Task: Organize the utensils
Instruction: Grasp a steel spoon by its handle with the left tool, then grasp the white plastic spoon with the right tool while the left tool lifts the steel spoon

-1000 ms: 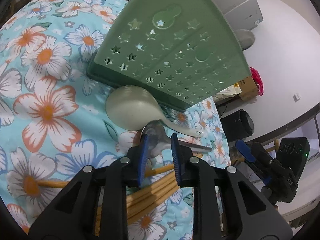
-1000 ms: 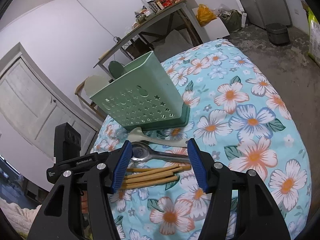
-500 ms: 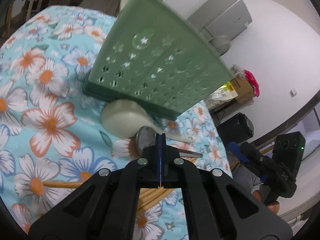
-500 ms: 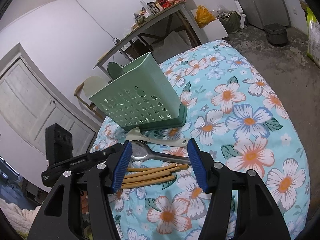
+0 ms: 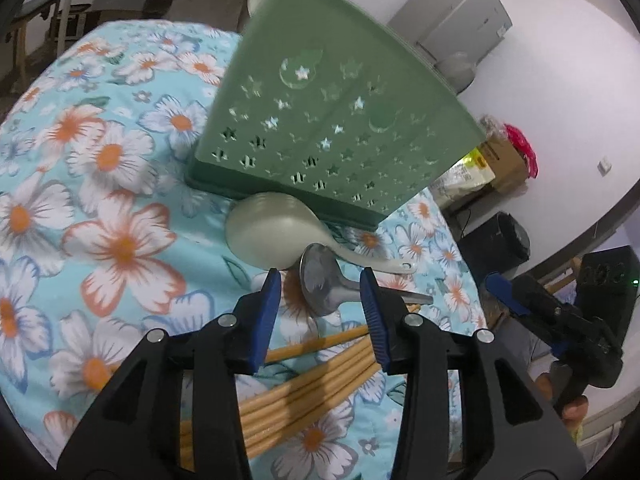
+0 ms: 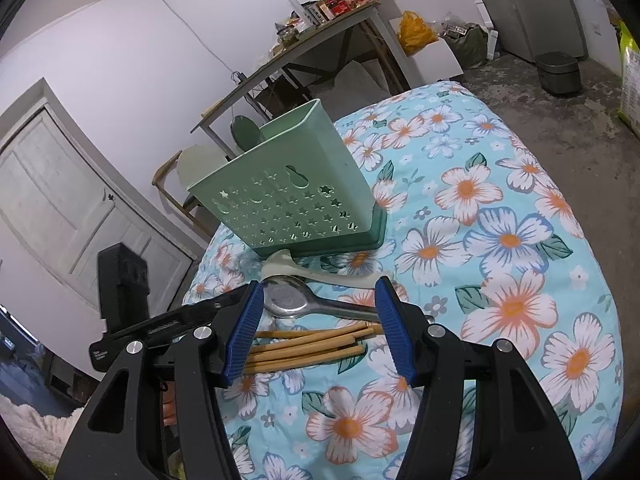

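Observation:
A green perforated utensil holder stands on the floral cloth; it also shows in the right wrist view. In front of it lie a pale plastic rice spoon, a metal spoon and a bundle of wooden chopsticks. The metal spoon and chopsticks show in the right wrist view too. My left gripper is open and empty, above the metal spoon's bowl and the chopstick tips. My right gripper is open and empty, above the spoon handle and chopsticks.
The cloth-covered table drops off to a concrete floor on the right. A cluttered desk, a chair and a door stand behind. Boxes and a black bin sit beyond the table's far edge.
My left gripper closed fully half a second ago and has opened wide again, holding nothing. It moved slightly back from the holder. The right gripper stayed open and almost still.

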A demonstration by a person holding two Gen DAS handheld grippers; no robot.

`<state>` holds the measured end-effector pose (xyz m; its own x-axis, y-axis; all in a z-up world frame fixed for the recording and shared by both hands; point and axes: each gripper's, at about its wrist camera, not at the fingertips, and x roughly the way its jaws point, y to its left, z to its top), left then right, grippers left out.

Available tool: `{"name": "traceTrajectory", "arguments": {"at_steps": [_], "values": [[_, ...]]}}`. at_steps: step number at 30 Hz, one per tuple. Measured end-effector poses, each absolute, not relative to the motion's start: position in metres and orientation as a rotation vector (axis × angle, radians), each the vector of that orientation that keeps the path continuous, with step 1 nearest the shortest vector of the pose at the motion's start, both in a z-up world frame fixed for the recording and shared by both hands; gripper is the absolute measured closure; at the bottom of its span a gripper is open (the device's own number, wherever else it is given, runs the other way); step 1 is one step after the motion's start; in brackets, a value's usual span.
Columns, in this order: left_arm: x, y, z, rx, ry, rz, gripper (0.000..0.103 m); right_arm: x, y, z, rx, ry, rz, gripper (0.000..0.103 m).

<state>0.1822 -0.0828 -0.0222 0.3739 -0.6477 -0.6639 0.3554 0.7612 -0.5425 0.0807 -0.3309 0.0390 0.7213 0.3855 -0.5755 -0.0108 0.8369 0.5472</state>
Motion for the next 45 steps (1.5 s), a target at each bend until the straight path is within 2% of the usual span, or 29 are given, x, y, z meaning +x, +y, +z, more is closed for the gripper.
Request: {"name": "traceTrajectory", "arguments": {"at_steps": [5, 9, 11, 20, 29, 32, 37, 40, 45], "values": [[0.197, -0.086, -0.041, -0.394, 1.069, -0.667, 0.08, 0.08, -0.332, 0.04, 0.544, 0.737, 0.224, 0.046], [0.2, -0.084, -0.05, -0.437, 1.079, -0.664, 0.098, 0.08, -0.335, 0.037, 0.553, 0.743, 0.214, 0.046], [0.199, -0.083, -0.048, -0.46, 1.069, -0.677, 0.1, 0.08, -0.335, 0.037, 0.554, 0.744, 0.212, 0.046], [0.177, -0.065, -0.009, -0.427, 0.961, -0.661, 0.102, 0.081, -0.331, 0.043, 0.511, 0.732, 0.192, 0.046], [0.149, 0.007, 0.037, -0.447, 0.835, -0.516, 0.102, 0.099, -0.301, 0.049, 0.33, 0.743, 0.204, 0.046], [0.144, 0.03, 0.047, -0.463, 0.792, -0.472, 0.102, 0.112, -0.276, 0.05, 0.178, 0.756, 0.206, 0.046], [0.139, 0.056, 0.061, -0.491, 0.733, -0.403, 0.102, 0.133, -0.217, 0.038, -0.248, 0.756, 0.193, 0.048], [0.136, 0.069, 0.065, -0.487, 0.707, -0.363, 0.102, 0.141, -0.192, 0.021, -0.474, 0.753, 0.184, 0.056], [0.137, 0.087, 0.063, -0.513, 0.694, -0.325, 0.102, 0.153, -0.171, -0.002, -0.655, 0.782, 0.203, 0.064]]}}
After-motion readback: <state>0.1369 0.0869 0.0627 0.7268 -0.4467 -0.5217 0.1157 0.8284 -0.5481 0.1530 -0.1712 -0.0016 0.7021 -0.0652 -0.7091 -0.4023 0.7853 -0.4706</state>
